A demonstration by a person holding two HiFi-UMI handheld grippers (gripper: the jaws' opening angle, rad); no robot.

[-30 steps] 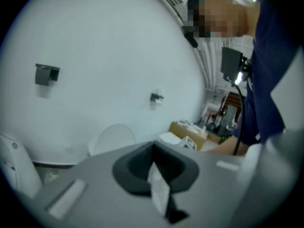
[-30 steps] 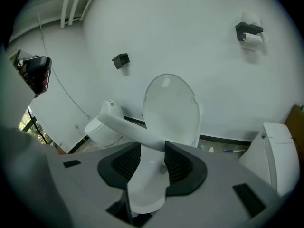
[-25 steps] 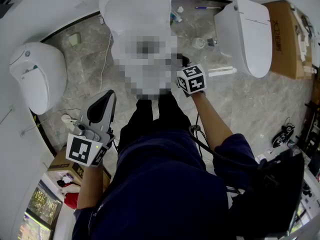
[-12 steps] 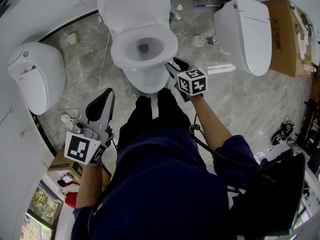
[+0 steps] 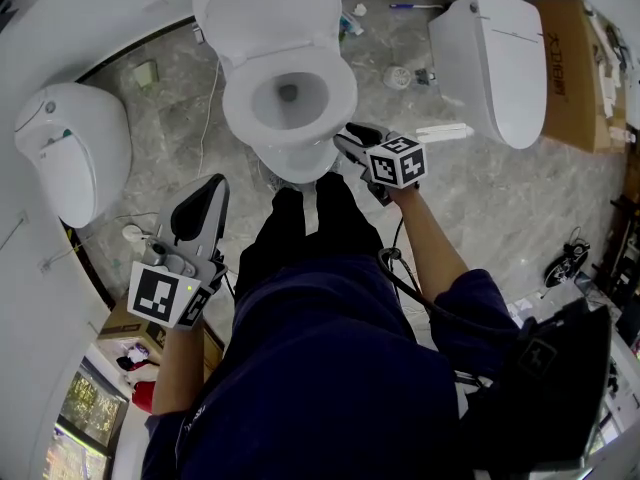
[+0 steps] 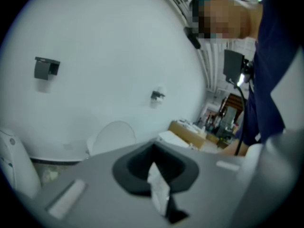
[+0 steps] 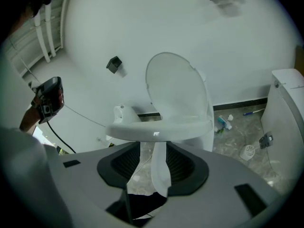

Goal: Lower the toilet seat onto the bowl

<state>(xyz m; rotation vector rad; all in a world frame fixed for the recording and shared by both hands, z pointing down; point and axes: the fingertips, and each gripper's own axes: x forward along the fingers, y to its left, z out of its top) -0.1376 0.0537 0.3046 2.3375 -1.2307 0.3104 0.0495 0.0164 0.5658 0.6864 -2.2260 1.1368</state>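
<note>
A: Where is the toilet seat (image 7: pixel 159 127)?
B: Flat on the bowl (image 5: pixel 295 163), just ahead of the right claw (image 5: pixel 347 138) and slightly above its tips; the lid (image 7: pixel 178 87) stands upright behind it, against the white wall (image 7: pixel 142 23)
A: And that claw?
B: Jaws apart, clamped on nothing; the bowl's pedestal (image 7: pixel 160 172) shows through the gap. The tips sit just beside the rim's front corner
A: The other one?
B: The left claw (image 5: pixel 208 196) hangs well back from the bowl, beside the person's dark trouser leg (image 5: pixel 285 238), its jaws a narrow slit apart
A: What else is around?
B: A second toilet (image 7: pixel 285 103) stands to the right claw's right, with a bottle (image 7: pixel 222 122) and a pen (image 7: pixel 251 112) on the grey floor (image 5: pixel 500 198) between. A third toilet (image 5: pixel 70 148) sits ahead and left of the left claw
A: Any change from half a second back?
B: The seat lies as it did; the right claw has slid slightly away from the rim, the left has stayed put
</note>
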